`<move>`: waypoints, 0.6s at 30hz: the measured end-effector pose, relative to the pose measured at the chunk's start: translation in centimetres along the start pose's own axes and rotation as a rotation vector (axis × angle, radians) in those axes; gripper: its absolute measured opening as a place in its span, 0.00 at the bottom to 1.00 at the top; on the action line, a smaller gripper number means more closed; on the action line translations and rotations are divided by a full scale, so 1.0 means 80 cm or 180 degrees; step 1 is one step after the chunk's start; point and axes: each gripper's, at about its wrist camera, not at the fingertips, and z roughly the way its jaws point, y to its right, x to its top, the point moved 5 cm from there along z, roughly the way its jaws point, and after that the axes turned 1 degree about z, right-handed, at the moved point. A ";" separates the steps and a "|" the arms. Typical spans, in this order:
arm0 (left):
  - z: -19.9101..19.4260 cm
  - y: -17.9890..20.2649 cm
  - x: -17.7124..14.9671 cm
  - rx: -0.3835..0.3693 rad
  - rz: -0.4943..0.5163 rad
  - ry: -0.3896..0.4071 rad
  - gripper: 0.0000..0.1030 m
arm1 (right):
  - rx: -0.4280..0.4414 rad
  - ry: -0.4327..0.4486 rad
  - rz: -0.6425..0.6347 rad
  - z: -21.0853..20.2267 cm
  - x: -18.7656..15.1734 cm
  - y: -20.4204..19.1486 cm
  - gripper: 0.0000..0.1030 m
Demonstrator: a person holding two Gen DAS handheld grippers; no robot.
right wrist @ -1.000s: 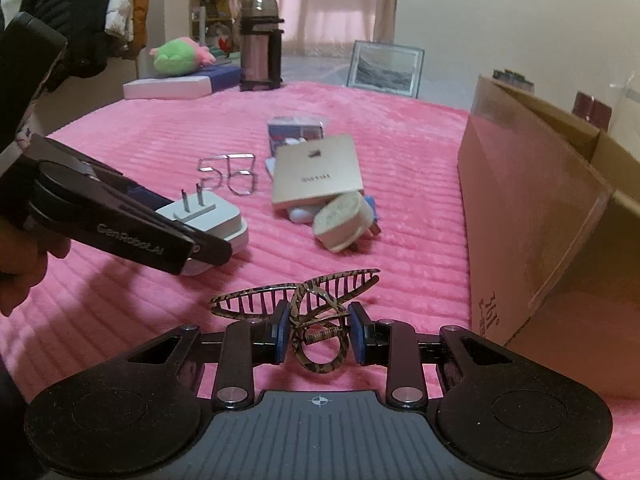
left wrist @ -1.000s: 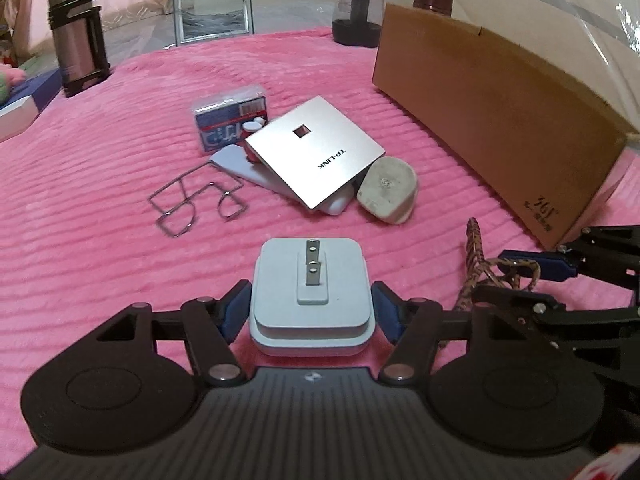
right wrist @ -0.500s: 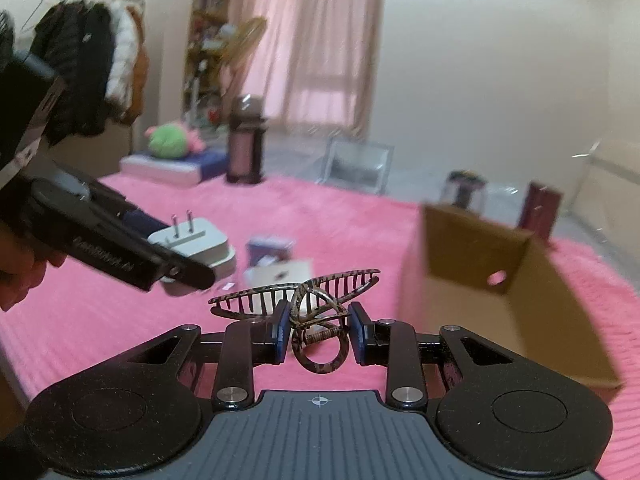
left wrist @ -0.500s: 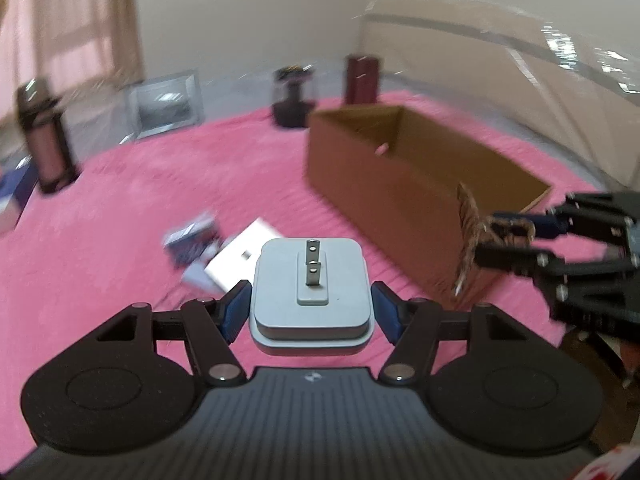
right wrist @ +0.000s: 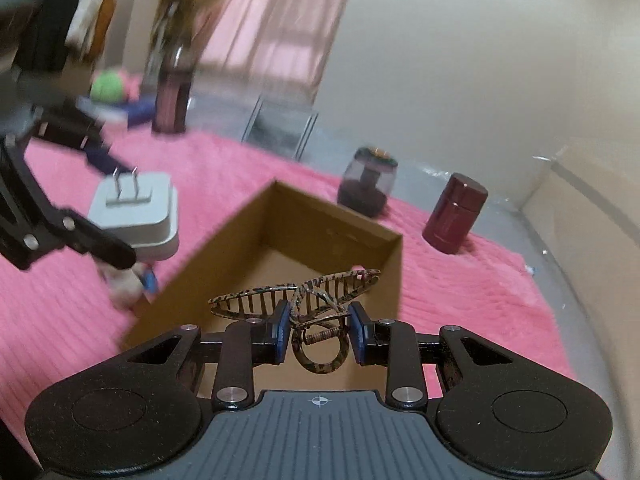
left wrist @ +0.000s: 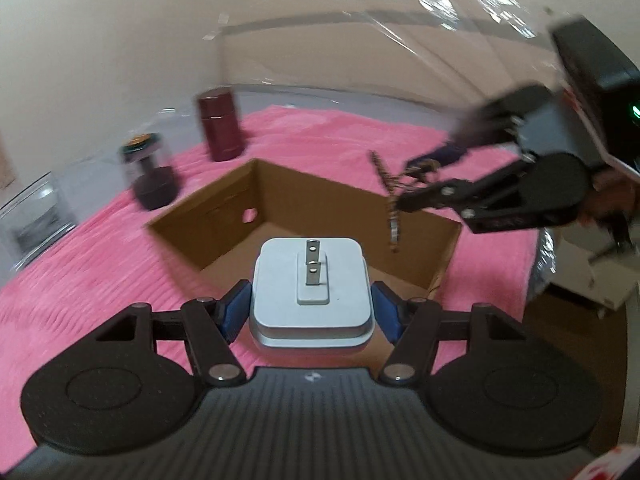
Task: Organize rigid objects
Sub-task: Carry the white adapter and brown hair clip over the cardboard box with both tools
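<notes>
Cardboard formed the open box [right wrist: 276, 236] that stood on the pink ribbed blanket [right wrist: 72, 320], and both loads were held over it; the step in hand was judged to be delivery of two rigid items into that box. To do it well, each load was best carried past the near rim and lowered close to the box floor before the jaws parted; the two grippers were best kept well apart, so that neither item struck the other or a box wall. The left gripper [left wrist: 311, 307] was partly spread, its blue pads pressed on the two sides of a white plug adapter [left wrist: 311, 300], prongs facing the camera; the adapter hung above the near edge of the box. The right gripper [right wrist: 319, 330] was clenched to its narrowest on the ring end of a tortoiseshell hair claw clip [right wrist: 296, 300]; the clip's teeth pointed forward over the box interior, touching no wall.
</notes>
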 end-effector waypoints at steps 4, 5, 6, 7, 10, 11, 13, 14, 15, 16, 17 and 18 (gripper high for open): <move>0.049 0.008 0.016 -0.0105 0.0269 -0.0254 0.58 | 0.0113 -0.0257 -0.0509 0.032 -0.016 0.014 0.26; 0.062 0.008 0.018 -0.0112 0.0318 -0.0330 0.58 | 0.0152 -0.0328 -0.0615 0.039 -0.024 0.015 0.26; 0.073 0.009 0.019 -0.0121 0.0368 -0.0399 0.58 | 0.0193 -0.0389 -0.0681 0.046 -0.028 0.017 0.26; 0.084 0.010 0.018 -0.0136 0.0415 -0.0474 0.58 | 0.0244 -0.0452 -0.0738 0.053 -0.032 0.019 0.26; 0.115 0.012 0.014 -0.0200 0.0517 -0.0726 0.58 | 0.0412 -0.0666 -0.0966 0.074 -0.049 0.017 0.26; 0.122 0.013 0.012 -0.0210 0.0552 -0.0784 0.58 | 0.0481 -0.0754 -0.1038 0.083 -0.055 0.015 0.26; 0.138 0.015 0.007 -0.0234 0.0627 -0.0902 0.58 | 0.0587 -0.0869 -0.1163 0.098 -0.065 0.011 0.26; 0.146 0.016 0.004 -0.0251 0.0659 -0.0962 0.58 | 0.0646 -0.0935 -0.1202 0.102 -0.072 0.010 0.26; 0.153 0.017 0.002 -0.0261 0.0677 -0.1019 0.58 | 0.0693 -0.0983 -0.1246 0.109 -0.077 0.009 0.26; 0.160 0.017 -0.001 -0.0270 0.0692 -0.1077 0.58 | 0.0718 -0.1015 -0.1277 0.117 -0.080 0.008 0.26; 0.166 0.017 -0.004 -0.0276 0.0703 -0.1122 0.58 | 0.0746 -0.1056 -0.1316 0.124 -0.082 0.007 0.26; 0.172 0.017 -0.007 -0.0287 0.0711 -0.1170 0.58 | 0.0776 -0.1094 -0.1343 0.129 -0.085 0.005 0.26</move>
